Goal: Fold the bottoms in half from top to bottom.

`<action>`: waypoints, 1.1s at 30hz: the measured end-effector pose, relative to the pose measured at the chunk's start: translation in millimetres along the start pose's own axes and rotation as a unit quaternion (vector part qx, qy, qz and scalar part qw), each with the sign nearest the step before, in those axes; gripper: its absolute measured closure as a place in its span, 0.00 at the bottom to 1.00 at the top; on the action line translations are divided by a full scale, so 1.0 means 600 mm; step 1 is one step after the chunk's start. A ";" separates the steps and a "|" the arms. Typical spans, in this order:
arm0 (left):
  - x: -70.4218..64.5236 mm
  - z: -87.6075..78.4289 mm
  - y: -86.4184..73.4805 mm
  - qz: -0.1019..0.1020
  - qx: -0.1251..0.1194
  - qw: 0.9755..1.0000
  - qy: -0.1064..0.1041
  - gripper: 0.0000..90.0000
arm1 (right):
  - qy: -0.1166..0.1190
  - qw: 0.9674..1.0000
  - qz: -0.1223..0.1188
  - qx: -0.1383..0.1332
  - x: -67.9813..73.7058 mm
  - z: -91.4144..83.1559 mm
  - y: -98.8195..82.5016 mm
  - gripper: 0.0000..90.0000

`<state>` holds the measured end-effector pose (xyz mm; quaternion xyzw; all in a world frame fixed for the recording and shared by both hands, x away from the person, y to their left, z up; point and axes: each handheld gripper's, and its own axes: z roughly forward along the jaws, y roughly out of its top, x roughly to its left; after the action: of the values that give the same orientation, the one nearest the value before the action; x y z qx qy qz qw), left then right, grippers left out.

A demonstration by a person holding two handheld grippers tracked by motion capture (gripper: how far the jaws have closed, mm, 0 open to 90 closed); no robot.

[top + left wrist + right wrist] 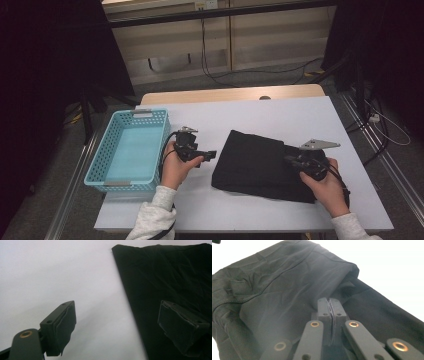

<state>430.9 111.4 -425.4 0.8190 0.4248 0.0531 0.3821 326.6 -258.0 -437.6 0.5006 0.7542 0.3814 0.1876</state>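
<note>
Black cloth (pixel 260 162), folded into a flat slab, lies on the white tabletop (pixel 260 112) right of centre, its long axis running from far left to near right. The right gripper (pixel 295 161) sits at the cloth's right end, fingers (pixel 331 308) pressed together, seemingly on a thin layer of the fabric where a fold lifts off the lower part. The left gripper (pixel 212 155) rests just left of the cloth, fingers (pixel 61 326) spread wide and empty, one over bare tabletop, the other already over the cloth's left edge. So the cloth lies to the right of the left gripper, which looks best placed to close on that near edge. A blue basket (pixel 95 165) stands at the far left.
</note>
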 end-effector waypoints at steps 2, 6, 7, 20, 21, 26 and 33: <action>0.000 0.001 0.000 0.000 -0.001 1.000 0.001 0.17 | 0.000 1.000 -0.001 0.000 0.000 0.000 0.000 0.99; 0.001 0.000 -0.001 -0.001 0.002 1.000 -0.001 0.17 | -0.001 1.000 -0.003 0.000 -0.001 -0.002 0.000 0.99; 0.001 0.000 -0.001 -0.001 0.000 1.000 0.001 0.17 | -0.002 1.000 -0.002 0.001 -0.001 -0.003 -0.001 0.99; 0.000 0.001 -0.002 -0.002 -0.001 1.000 0.001 0.17 | -0.010 1.000 0.007 -0.004 -0.013 -0.017 -0.005 0.99; 0.000 0.001 -0.002 -0.003 -0.001 1.000 0.001 0.17 | -0.010 1.000 0.006 -0.006 -0.013 -0.017 -0.005 0.99; 0.001 0.000 -0.002 -0.002 0.001 1.000 0.000 0.17 | -0.012 1.000 0.008 -0.004 -0.015 -0.018 -0.008 0.99; 0.005 -0.002 -0.003 -0.007 -0.004 1.000 0.000 0.16 | -0.015 1.000 0.015 -0.007 -0.021 -0.026 -0.011 0.99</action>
<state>431.4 114.8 -426.4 0.8144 0.4309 0.0521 0.3853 317.4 -276.6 -433.7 0.5161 0.7411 0.3815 0.1970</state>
